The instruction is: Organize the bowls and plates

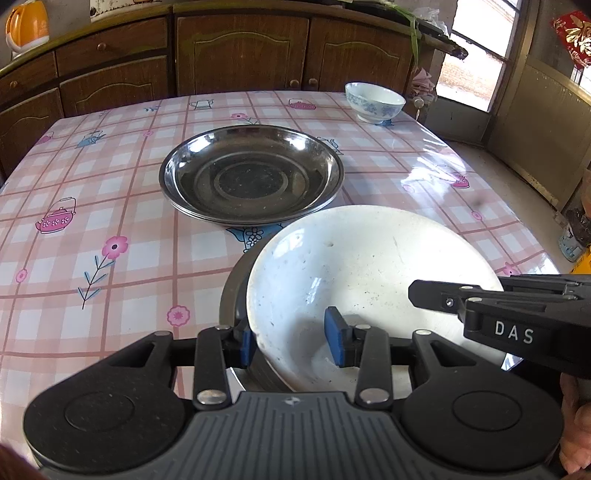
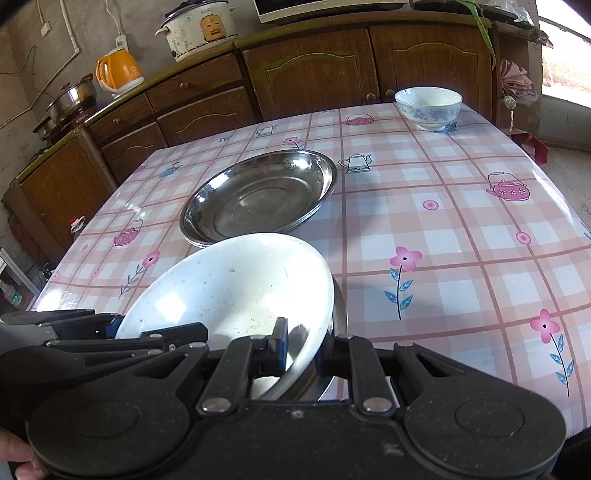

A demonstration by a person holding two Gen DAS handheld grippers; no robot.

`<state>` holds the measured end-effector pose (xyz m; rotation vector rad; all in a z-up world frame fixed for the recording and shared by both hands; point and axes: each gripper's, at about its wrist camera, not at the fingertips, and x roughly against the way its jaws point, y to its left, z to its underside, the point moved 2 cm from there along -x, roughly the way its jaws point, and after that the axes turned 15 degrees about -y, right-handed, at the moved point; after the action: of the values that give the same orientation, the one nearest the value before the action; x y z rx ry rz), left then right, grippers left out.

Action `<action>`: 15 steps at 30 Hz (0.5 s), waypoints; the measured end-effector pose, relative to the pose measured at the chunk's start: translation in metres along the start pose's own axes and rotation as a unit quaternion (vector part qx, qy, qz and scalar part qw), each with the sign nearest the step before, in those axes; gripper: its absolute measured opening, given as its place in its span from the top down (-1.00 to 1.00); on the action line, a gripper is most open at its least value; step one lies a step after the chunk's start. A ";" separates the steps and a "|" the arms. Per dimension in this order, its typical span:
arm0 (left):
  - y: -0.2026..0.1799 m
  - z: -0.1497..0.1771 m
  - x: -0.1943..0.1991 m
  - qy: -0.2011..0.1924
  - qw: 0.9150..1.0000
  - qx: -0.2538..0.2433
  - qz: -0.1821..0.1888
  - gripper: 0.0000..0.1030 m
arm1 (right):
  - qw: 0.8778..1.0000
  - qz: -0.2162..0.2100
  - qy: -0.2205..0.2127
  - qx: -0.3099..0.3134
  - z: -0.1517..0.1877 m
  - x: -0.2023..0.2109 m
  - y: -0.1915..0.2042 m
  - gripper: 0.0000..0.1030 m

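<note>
A white plate (image 1: 362, 266) lies tilted on a steel plate (image 1: 232, 291) at the table's near edge. My left gripper (image 1: 291, 339) is open, its blue pads straddling the white plate's left rim. My right gripper (image 2: 301, 347) straddles the plate's right rim (image 2: 317, 332); its pads stand apart, one inside and one outside, and its arm shows in the left wrist view (image 1: 517, 314). A stack of steel plates (image 1: 251, 173) sits mid-table, also in the right wrist view (image 2: 258, 195). A blue-patterned white bowl (image 1: 375, 101) stands at the far right corner, also in the right wrist view (image 2: 428, 107).
The table wears a pink checked cloth (image 1: 110, 206). Wooden cabinets (image 1: 240, 48) stand behind it. An orange kettle (image 2: 118, 72), a rice cooker (image 2: 201, 27) and pots (image 2: 70, 98) sit on the counter. A doorway (image 1: 476, 62) is at the right.
</note>
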<state>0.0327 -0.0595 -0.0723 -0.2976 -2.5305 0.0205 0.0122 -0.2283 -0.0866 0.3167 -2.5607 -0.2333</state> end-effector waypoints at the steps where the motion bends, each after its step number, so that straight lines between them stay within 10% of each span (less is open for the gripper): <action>1: 0.000 0.000 0.000 0.000 1.000 0.001 -0.001 0.25 | 1.000 0.000 -0.001 0.004 0.000 0.000 0.001 0.63; 15: 0.006 0.001 0.000 0.006 1.000 0.008 0.000 0.28 | 0.999 0.006 -0.014 0.033 -0.004 0.003 0.007 0.74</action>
<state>0.0333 -0.0536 -0.0738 -0.2904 -2.5169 0.0387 0.0103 -0.2229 -0.0801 0.3237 -2.6014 -0.1508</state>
